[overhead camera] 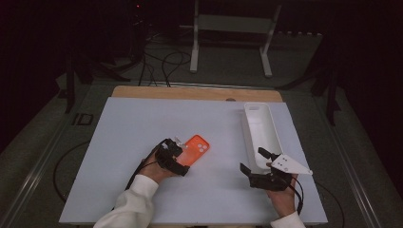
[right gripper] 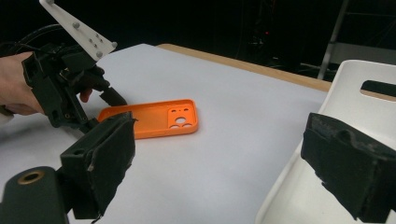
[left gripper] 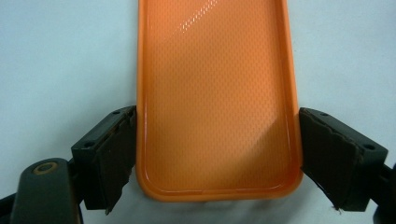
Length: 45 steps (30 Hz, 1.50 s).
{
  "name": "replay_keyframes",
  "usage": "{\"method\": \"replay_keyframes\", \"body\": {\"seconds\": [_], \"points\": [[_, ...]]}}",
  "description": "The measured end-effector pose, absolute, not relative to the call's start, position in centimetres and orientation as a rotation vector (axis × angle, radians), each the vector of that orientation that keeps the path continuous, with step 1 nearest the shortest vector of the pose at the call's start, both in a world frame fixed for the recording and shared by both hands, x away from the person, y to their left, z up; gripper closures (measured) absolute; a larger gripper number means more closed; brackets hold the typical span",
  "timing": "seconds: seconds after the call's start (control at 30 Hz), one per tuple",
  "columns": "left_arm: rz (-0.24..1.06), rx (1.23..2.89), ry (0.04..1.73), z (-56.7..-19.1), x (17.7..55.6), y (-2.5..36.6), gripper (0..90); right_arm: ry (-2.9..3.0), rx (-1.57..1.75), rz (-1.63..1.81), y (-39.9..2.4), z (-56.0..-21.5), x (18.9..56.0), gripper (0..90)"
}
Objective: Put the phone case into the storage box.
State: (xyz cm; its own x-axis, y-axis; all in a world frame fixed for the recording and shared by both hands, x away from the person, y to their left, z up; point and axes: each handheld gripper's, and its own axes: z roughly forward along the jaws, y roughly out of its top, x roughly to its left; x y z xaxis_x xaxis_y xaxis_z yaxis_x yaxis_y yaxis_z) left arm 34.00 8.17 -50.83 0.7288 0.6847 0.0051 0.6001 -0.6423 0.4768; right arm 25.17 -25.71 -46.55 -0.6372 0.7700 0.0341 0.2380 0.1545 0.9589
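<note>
Currently, nearest the person: right gripper (overhead camera: 259, 160) sits low at the near right of the white mat (overhead camera: 142, 190), jaws spread wide with nothing between them, the far jaw up against the near end of the white tray (overhead camera: 250, 137). In the right gripper view one pad (right gripper: 345, 172) hangs over the tray rim (right gripper: 336, 93) and the other pad sits over bare mat. Tray is long and narrow, runs near-to-far along the mat's right edge; interior looks bare as far as I can see, with a slot handle at the far end. Left gripper (overhead camera: 183, 156) is mid-mat, slightly left of centre, with the orange phone case (overhead camera: 195, 148) between its jaws. Case lies flat, hollow side up, nothing in it, camera holes at the far end. Left gripper view: jaws bracket the case's near end (left gripper: 217, 116), one pad (left gripper: 114, 158) at each long side, right at the edges or touching them; can't tell if they press, so no confirmed clamp. Case and tray well apart, open mat between them. Plenty of bare mat left of the case and beyond it, up to the wooden table edge (overhead camera: 190, 92) at the far side.
</note>
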Motion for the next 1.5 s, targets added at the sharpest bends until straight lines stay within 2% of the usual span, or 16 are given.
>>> {"method": "replay_keyframes", "body": {"seconds": [1.5], "points": [[0.508,2.263,0.869,-45.5,30.4,10.4,16.6,2.008,1.006,1.533,-25.2,-46.3,25.8,9.5]]}}
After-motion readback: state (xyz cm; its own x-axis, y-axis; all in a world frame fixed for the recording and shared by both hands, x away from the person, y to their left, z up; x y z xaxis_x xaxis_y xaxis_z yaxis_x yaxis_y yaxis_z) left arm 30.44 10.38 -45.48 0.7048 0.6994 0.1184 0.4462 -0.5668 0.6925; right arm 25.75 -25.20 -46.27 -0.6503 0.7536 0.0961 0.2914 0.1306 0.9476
